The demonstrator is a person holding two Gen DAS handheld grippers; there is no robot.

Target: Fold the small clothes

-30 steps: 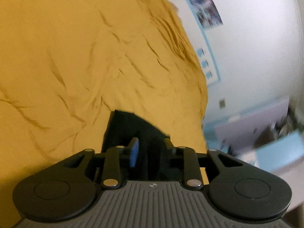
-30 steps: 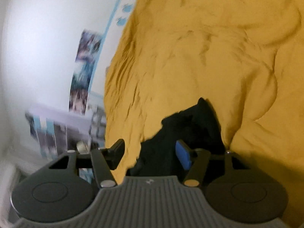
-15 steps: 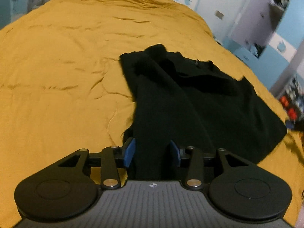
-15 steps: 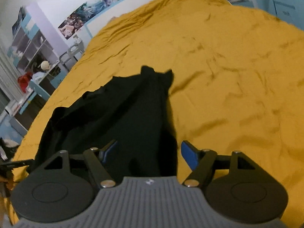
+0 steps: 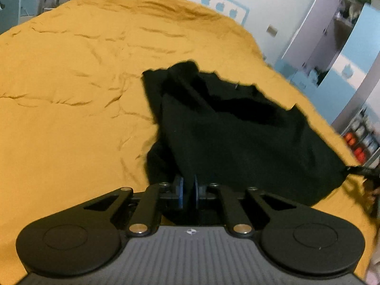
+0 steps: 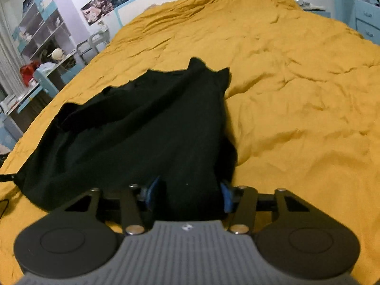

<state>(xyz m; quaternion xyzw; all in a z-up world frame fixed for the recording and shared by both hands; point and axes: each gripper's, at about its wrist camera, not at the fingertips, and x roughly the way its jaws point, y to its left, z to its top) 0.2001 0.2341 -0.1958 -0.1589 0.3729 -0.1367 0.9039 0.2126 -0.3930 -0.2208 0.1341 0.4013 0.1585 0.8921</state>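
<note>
A black garment [image 5: 237, 133] lies rumpled on the mustard-yellow bedspread [image 5: 71, 95]. My left gripper [image 5: 187, 191] is shut on the garment's near edge, its blue pads close together with cloth between them. In the right wrist view the same black garment [image 6: 142, 130] spreads to the left. My right gripper [image 6: 187, 196] has its blue pads wide apart around a thick bunch of the cloth's near edge. Whether they press on it is not clear.
The bedspread [image 6: 296, 95] stretches far to the right in the right wrist view. Shelves and a desk with clutter [image 6: 42, 59] stand beyond the bed's left side. Blue and white cabinets [image 5: 344, 47] stand at the right in the left wrist view.
Both grippers swung down from facing the wall to facing the bed. The left pads closed on the black cloth. The right pads narrowed around the cloth.
</note>
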